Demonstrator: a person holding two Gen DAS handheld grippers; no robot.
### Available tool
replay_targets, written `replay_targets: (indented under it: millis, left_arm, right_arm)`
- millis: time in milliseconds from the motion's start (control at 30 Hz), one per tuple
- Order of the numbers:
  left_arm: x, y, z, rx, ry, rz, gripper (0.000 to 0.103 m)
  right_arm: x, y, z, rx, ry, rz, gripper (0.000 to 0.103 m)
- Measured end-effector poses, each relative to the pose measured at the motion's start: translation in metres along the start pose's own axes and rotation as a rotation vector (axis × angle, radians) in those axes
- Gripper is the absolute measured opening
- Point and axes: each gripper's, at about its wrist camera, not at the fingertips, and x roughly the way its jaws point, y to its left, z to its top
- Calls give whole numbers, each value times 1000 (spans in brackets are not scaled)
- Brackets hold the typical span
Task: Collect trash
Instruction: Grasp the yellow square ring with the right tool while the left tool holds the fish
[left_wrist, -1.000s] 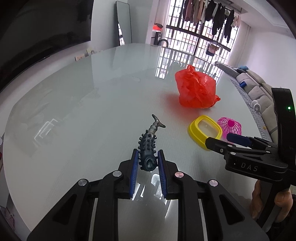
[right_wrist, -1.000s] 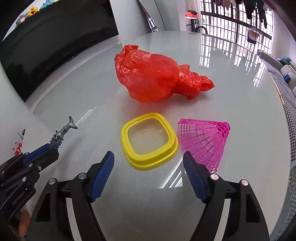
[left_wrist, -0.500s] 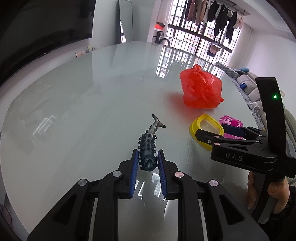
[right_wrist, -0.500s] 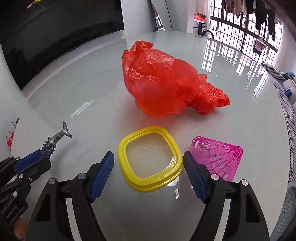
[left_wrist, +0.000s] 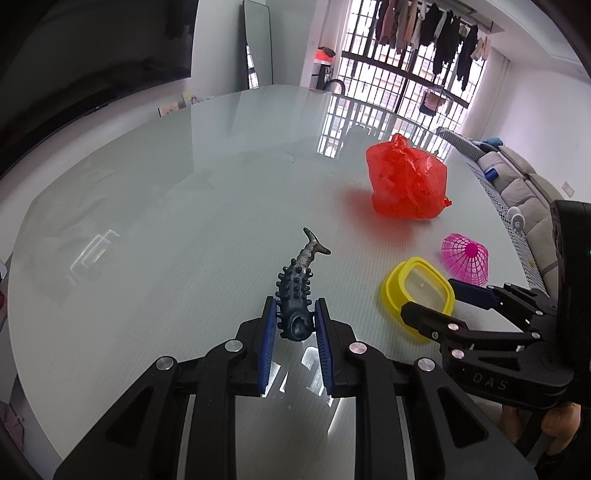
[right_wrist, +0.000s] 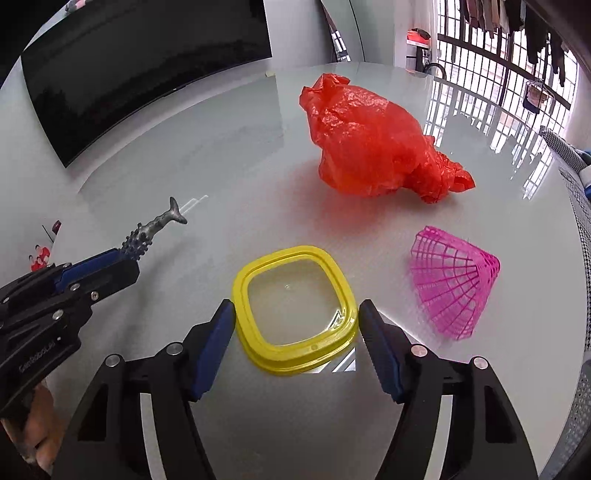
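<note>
1. trash on the glass table (right_wrist: 229, 155) is spread across three loose pieces and a bag: a yellow lid (right_wrist: 295, 306) sits at lower centre of the right wrist view, a pink mesh cone (right_wrist: 452, 282) lies on its side to the right of it, and a crumpled red plastic bag (right_wrist: 373, 144) is set above both, apart from them, presumably as the place where the pieces are to be collected.
2. the yellow lid is flanked by the right gripper (right_wrist: 297, 321), whose jaws have just been closing; the pads are seen just beside its edges, and whether they press yet cannot be told.
3. a spiky fish toy (left_wrist: 297, 295) is clamped at its head by the left gripper (left_wrist: 295, 325) and held out over the table, tail pointing toward the upper centre of the left wrist view, likely kept aside until the bag is reached.
4. the bag's mouth cannot be made out in either view, and the hands are cut off at the frame edges.
</note>
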Motion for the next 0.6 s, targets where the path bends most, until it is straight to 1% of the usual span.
replay_targets:
  millis: [133,200,333,400,567,600]
  left_arm:
    - [1,0,-1,-1,3,5,21]
    - [2,0,-1,-3,5,7,21]
    - [1,-1,0,-2,0,10,21]
    - [0,-1,0,-1,-3,13,21]
    - [-3,0,-2,-2,-3,22,21]
    - [-3,-1,-1,-2,-3,22,21]
  right_arm:
    - [-9,-1,-17,2,-2,-2,68]
    - [-9,0,-19,1,0,13,74]
    - [-7,2,-19,-8,2,1,74]
    - [-5,5,-19,-16,0,-12,76]
    - [-1,12,-21,-48,-1,-59,76]
    - [-1,14,-21,-53,-3,-68,74]
